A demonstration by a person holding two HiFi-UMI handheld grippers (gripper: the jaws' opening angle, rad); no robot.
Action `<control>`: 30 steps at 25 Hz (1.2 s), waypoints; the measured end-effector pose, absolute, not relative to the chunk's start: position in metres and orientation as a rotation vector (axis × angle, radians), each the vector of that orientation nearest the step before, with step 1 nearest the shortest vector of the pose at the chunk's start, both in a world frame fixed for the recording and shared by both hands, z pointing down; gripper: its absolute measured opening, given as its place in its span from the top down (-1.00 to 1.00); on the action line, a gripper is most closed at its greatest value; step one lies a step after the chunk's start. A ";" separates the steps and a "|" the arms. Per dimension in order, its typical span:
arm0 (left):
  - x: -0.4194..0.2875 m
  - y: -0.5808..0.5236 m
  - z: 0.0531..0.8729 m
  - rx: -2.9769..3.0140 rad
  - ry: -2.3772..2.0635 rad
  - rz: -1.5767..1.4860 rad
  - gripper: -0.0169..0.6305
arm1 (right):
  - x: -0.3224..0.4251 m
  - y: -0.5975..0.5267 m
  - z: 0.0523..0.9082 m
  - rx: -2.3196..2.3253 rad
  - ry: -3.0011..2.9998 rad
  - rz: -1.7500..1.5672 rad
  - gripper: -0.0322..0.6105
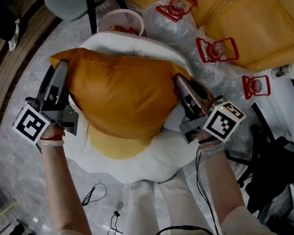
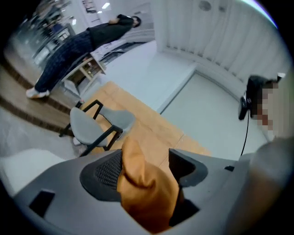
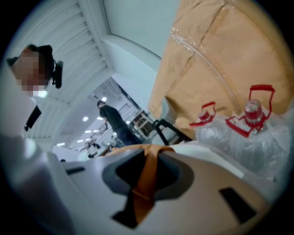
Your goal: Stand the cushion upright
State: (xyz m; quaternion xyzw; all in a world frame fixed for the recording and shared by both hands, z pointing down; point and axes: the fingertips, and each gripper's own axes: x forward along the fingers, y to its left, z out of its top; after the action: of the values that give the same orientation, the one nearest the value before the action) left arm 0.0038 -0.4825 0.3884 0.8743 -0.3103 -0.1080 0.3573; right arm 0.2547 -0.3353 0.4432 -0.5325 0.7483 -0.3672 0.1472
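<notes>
So here's where I'm at: the orange cushion [image 1: 122, 96] sits in the middle of the head view, on top of a big white floor pad [image 1: 143, 166] with a yellow patch in its centre (looks like a fried egg, honestly). It's bunched up between my two grippers, with its lower edge over that yellow patch. From this steep angle I can't tell if it's properly on its edge or just leaning. The left gripper [image 1: 63, 68] is at the cushion's upper-left corner. In the left gripper view its jaws stand wide apart, with that orange corner poking up loosely between them. It lies against one pad, with a gap on the other side, so that side has no real grip. The right gripper [image 1: 180, 81] is at the cushion's right edge. In the right gripper view its jaws are nearly together, clamped on a thin fold of the orange fabric. Beyond the pad on the right there's a wrapped pack of water bottles [image 1: 216, 50] with red handles. A small white basket [image 1: 120, 21] is just past the pad's far edge, and a grey chair [image 2: 98, 121] stands further back.
</notes>
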 end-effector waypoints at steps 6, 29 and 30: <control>-0.002 -0.439 0.401 2.538 -0.972 0.049 -0.04 | 0.257 -0.337 0.443 -1.558 2.141 -1.034 0.67; 0.036 -0.335 0.412 2.634 -0.887 0.129 -0.04 | 0.254 -0.330 0.437 -1.463 2.218 -1.225 0.64; 0.037 -0.334 0.413 2.631 -0.888 0.130 -0.04 | 0.254 -0.328 0.436 -1.449 2.210 -1.236 0.63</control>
State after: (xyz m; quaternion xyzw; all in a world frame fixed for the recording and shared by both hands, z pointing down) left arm 0.0366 -0.3344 0.4132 0.9311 -0.3142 0.0461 0.1796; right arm 0.2537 -0.3278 0.4361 -0.4936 0.7527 -0.4211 0.1116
